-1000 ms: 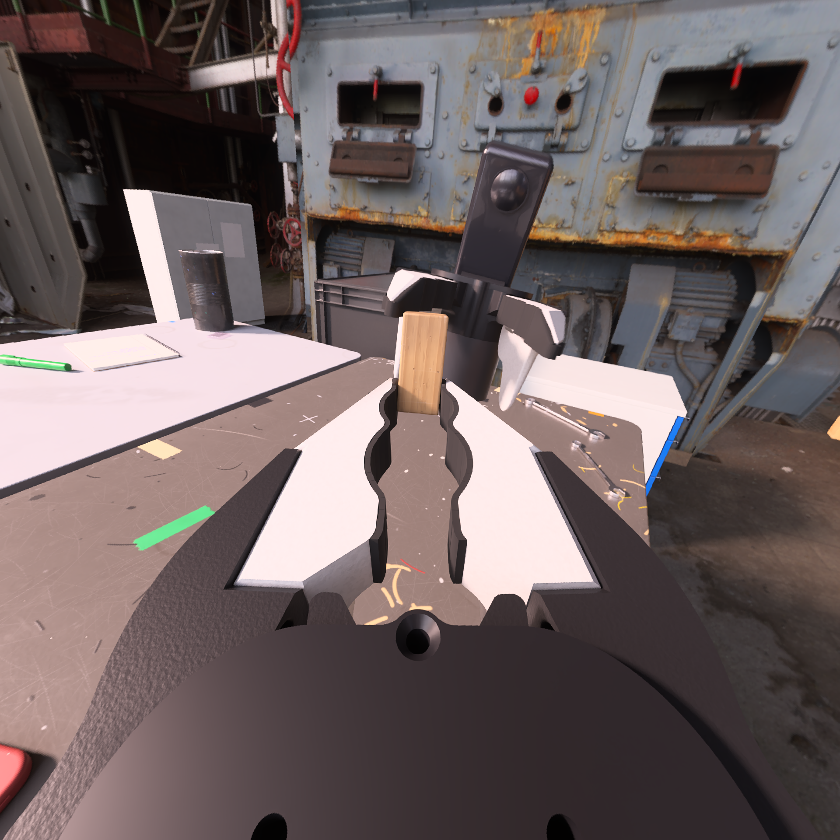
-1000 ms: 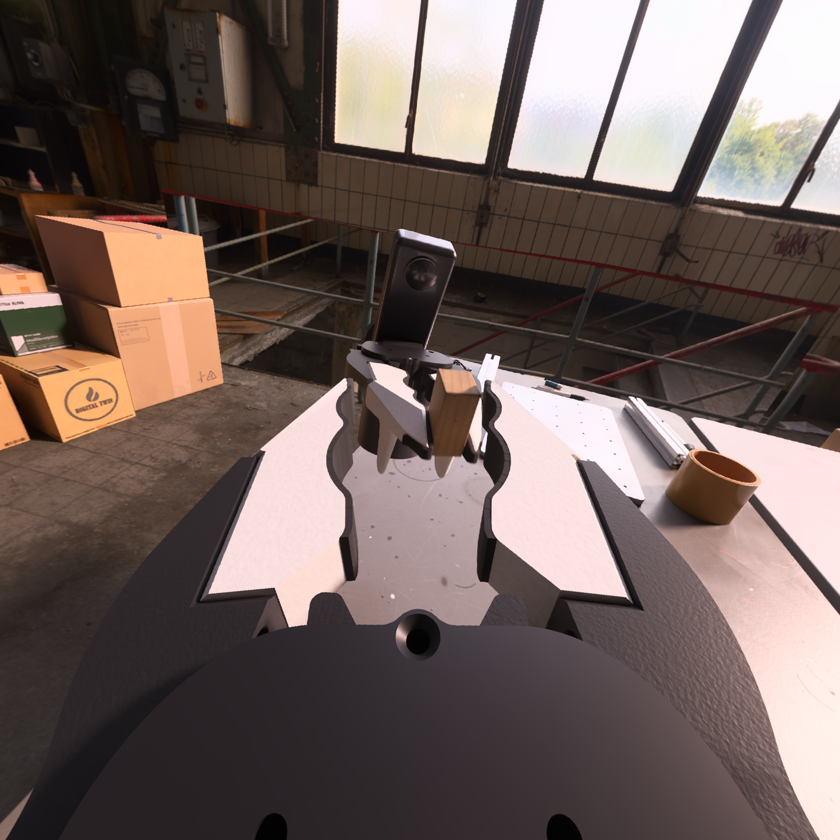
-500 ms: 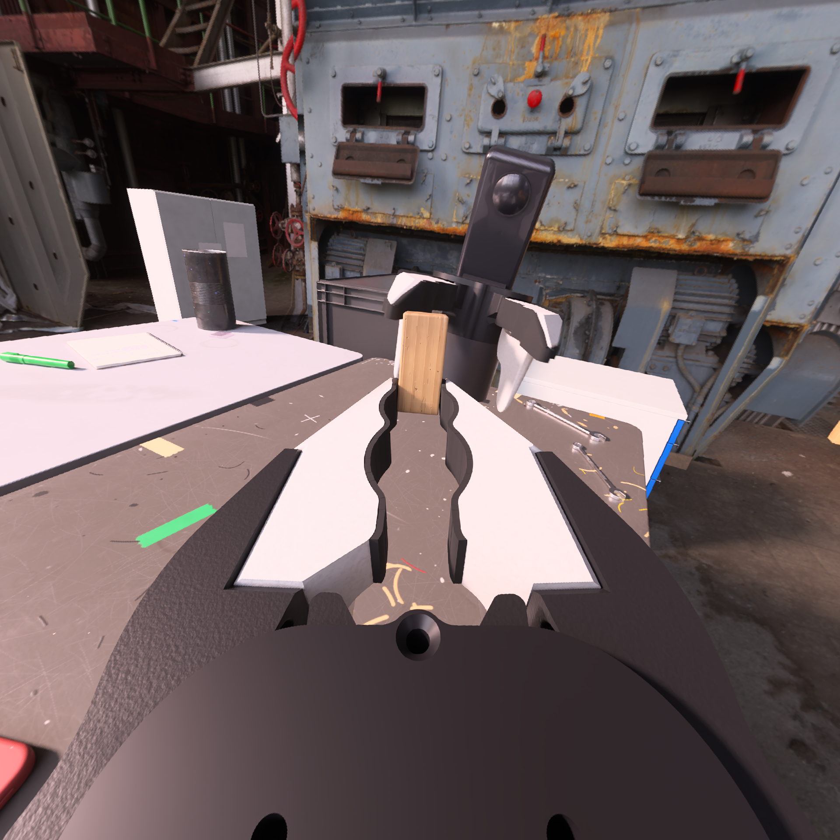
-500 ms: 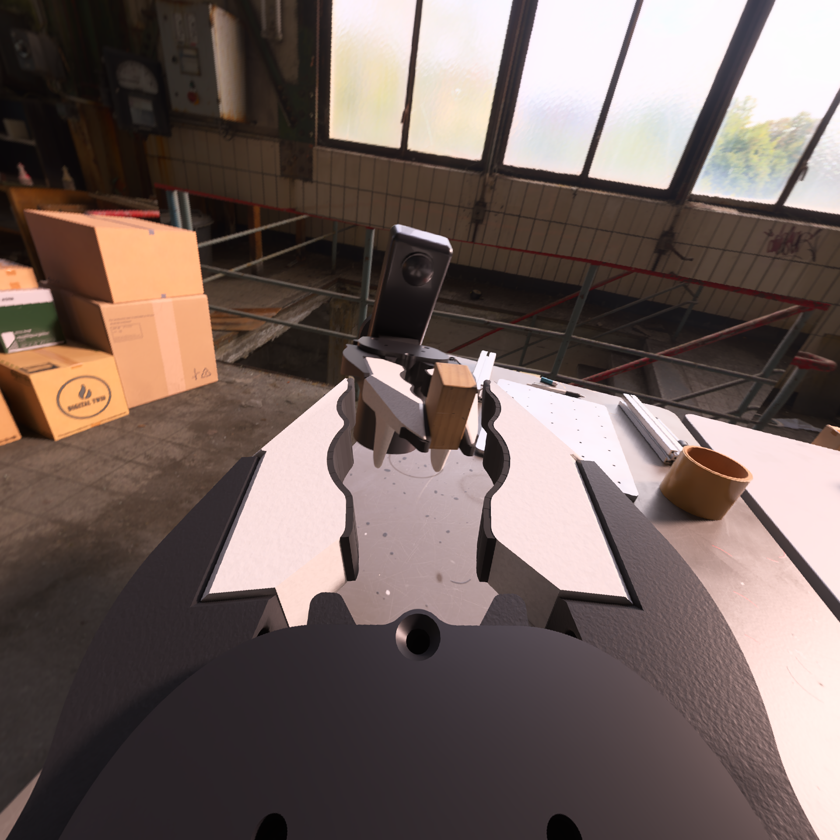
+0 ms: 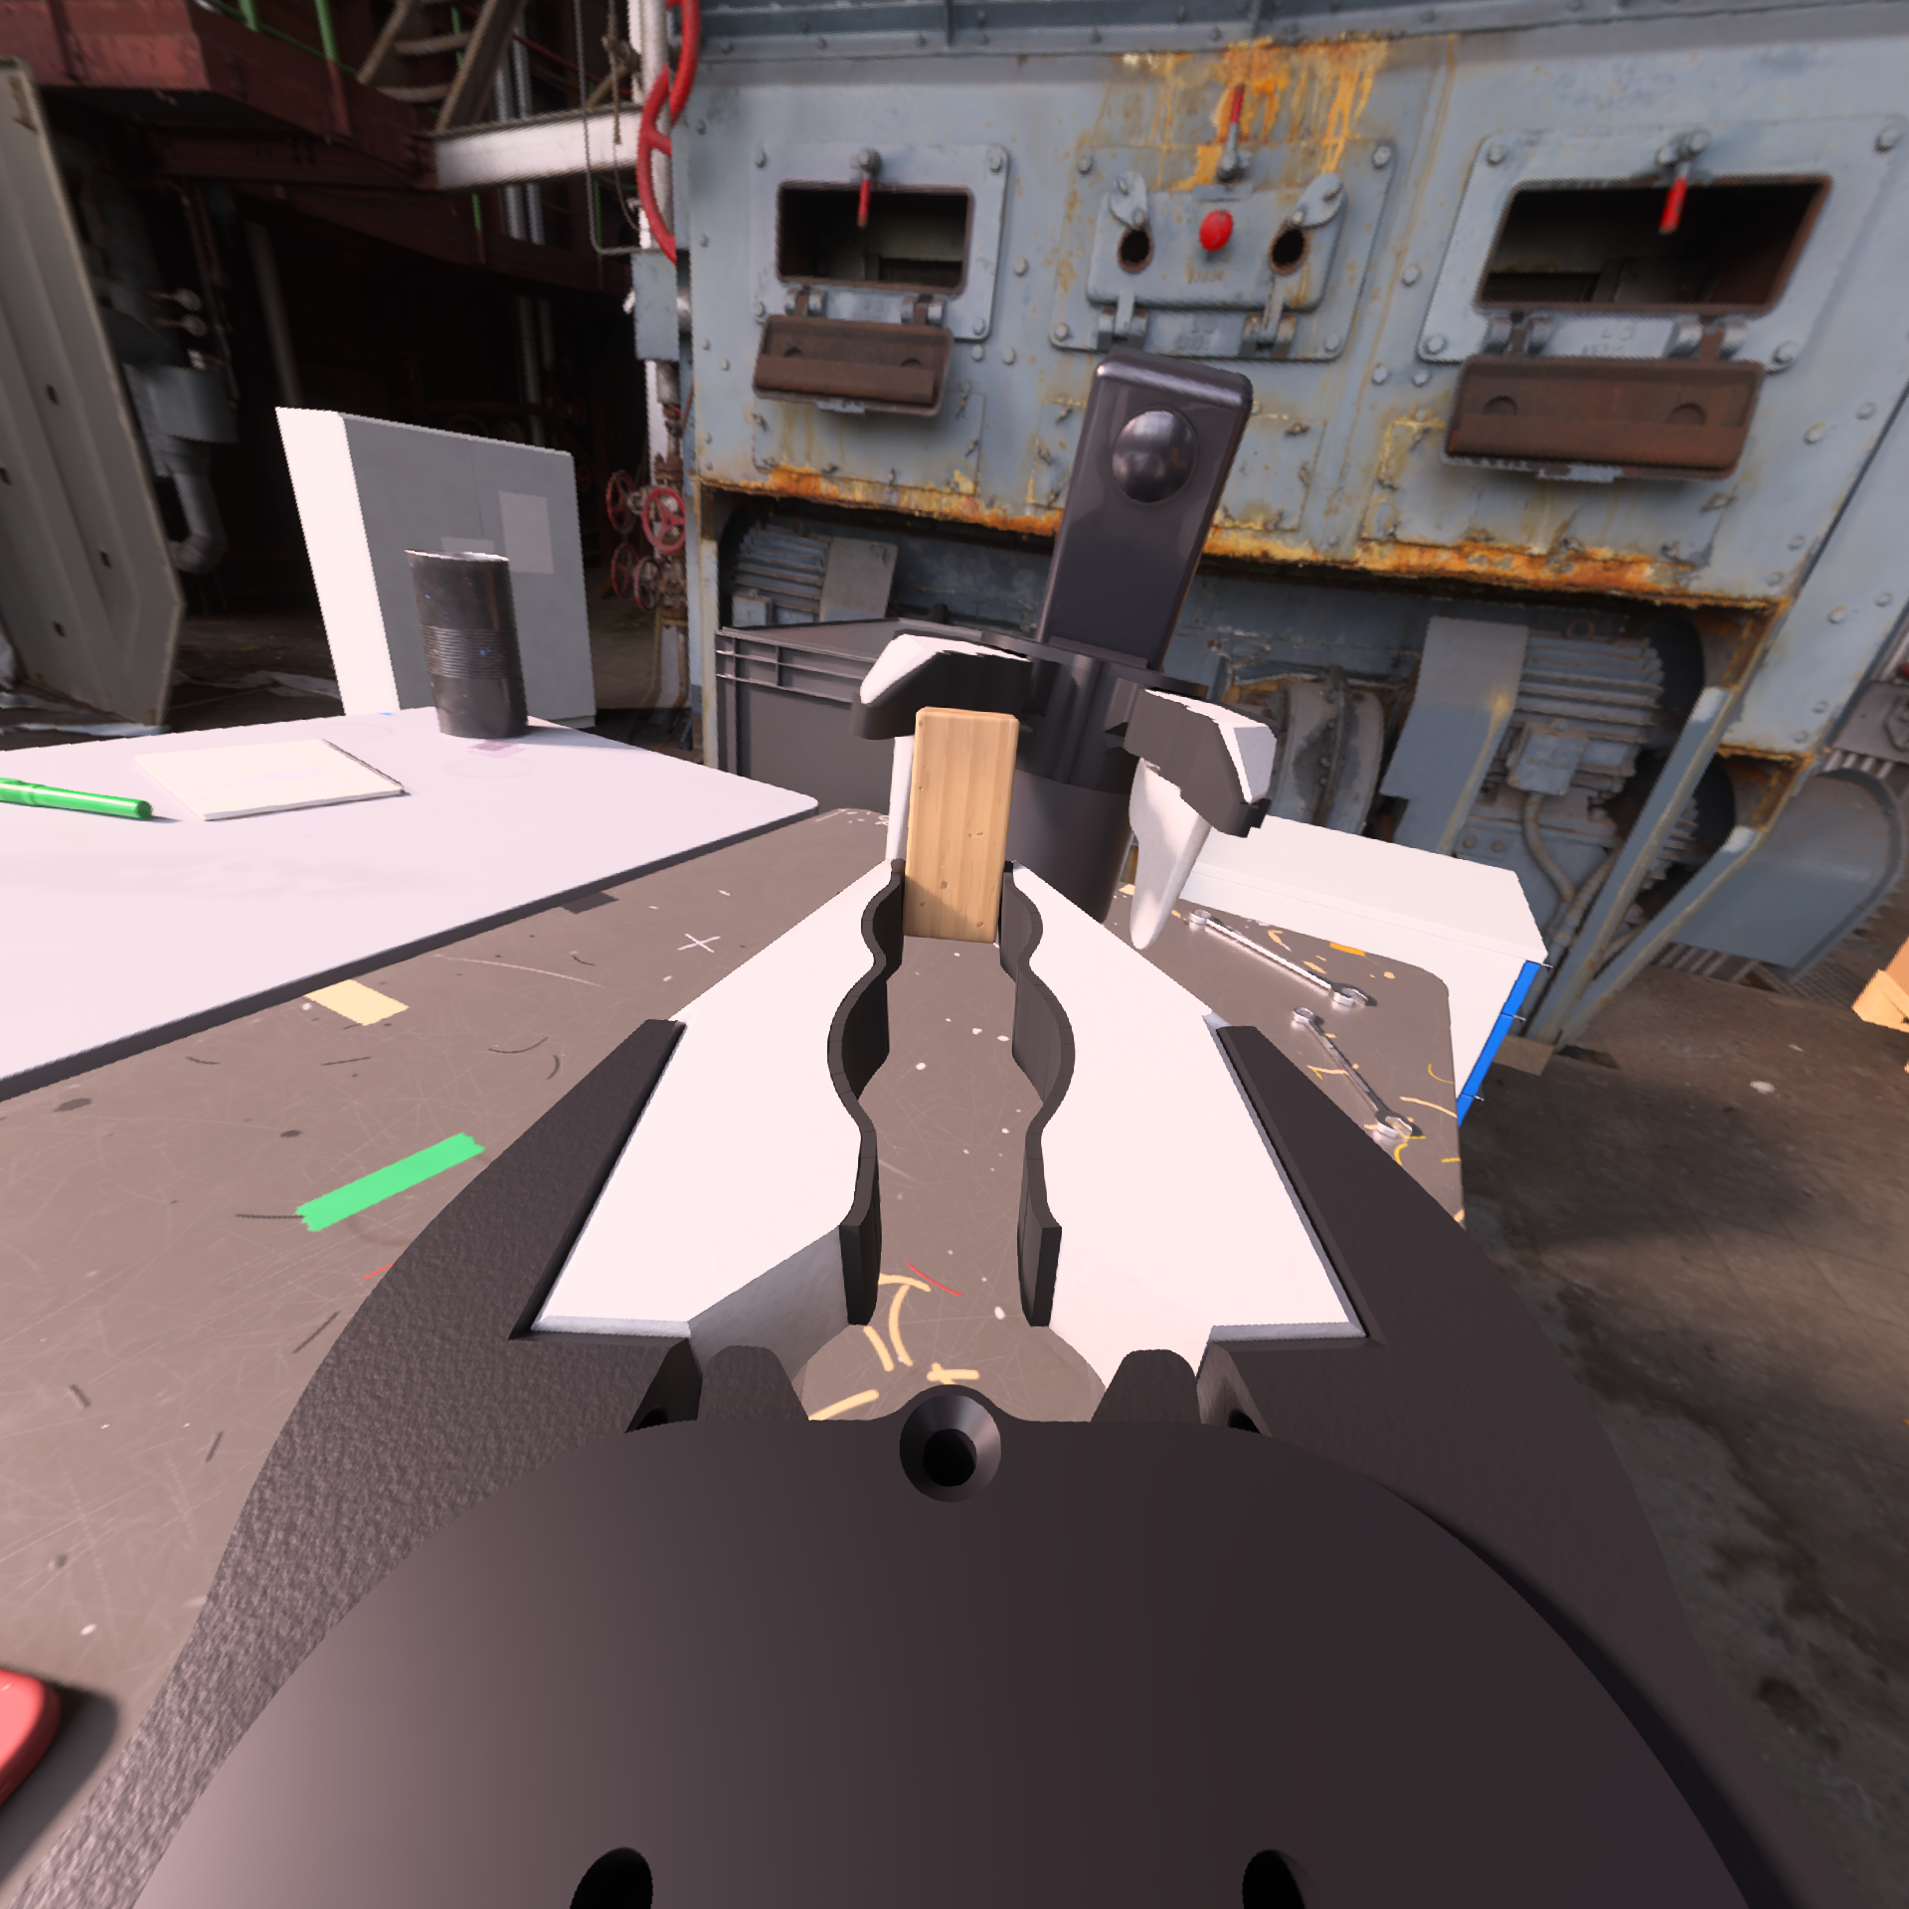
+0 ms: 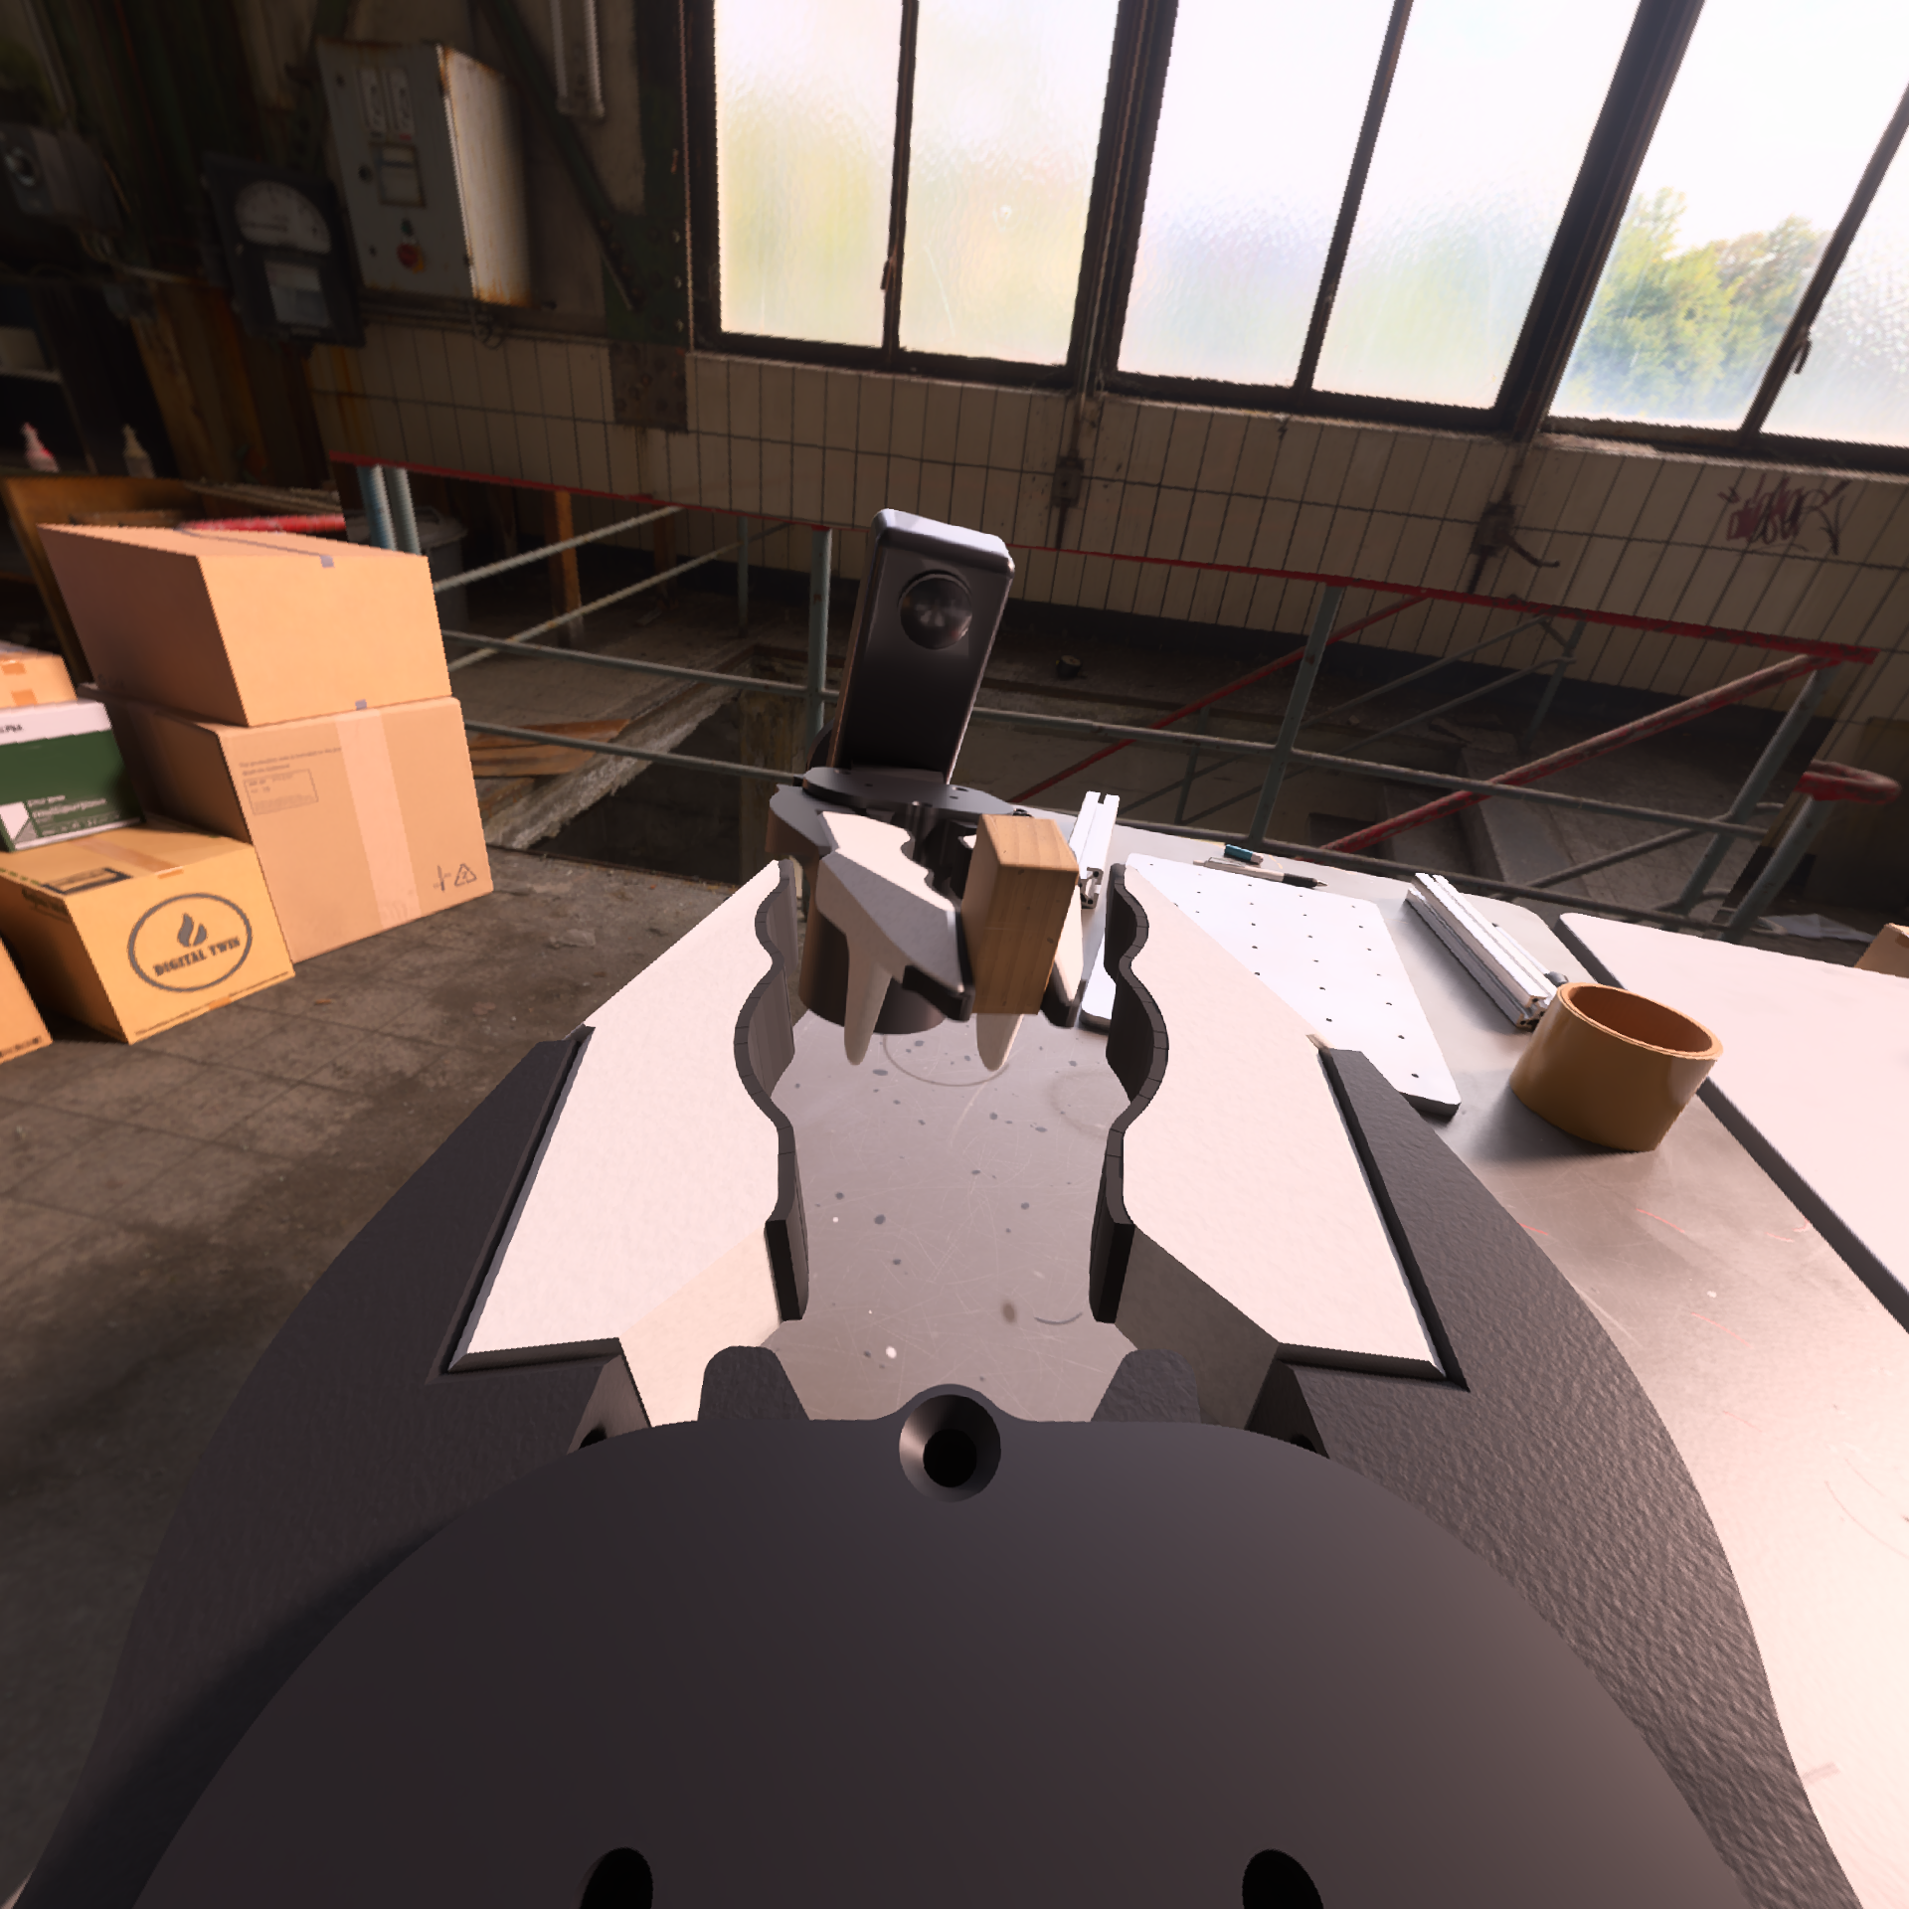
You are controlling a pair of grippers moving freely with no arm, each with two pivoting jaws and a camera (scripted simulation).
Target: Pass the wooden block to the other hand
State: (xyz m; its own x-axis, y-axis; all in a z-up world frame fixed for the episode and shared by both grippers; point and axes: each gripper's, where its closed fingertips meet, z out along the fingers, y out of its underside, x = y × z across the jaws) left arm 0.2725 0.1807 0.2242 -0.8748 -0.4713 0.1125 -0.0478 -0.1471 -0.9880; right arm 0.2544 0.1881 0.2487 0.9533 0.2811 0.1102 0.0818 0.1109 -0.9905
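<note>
The wooden block (image 5: pixel 956 826) stands upright, pinched at its lower end between the fingertips of my left gripper (image 5: pixel 952 901), a little above the brown worktable (image 5: pixel 207 1291). My right gripper (image 5: pixel 1023 878) faces it from beyond, open, with one white finger behind the block and the other off to the right. In the right wrist view my right gripper (image 6: pixel 950 888) is wide open and empty. The block (image 6: pixel 1018 909) sits just ahead between its spread tips, nearer the right finger, held by the left gripper (image 6: pixel 935 1033).
A steel cylinder (image 5: pixel 460 640), notepad (image 5: pixel 269 780) and green pen (image 5: pixel 72 801) lie on a white sheet at left. Wrenches (image 5: pixel 1281 961) lie at right. A tape roll (image 6: pixel 1612 1064), perforated plate (image 6: pixel 1291 961) and rails (image 6: pixel 1488 950) sit on the table; cardboard boxes (image 6: pixel 258 620) stand on the floor.
The right gripper has drifted slightly, staying open around the block. The left gripper still holds the block in the same grip.
</note>
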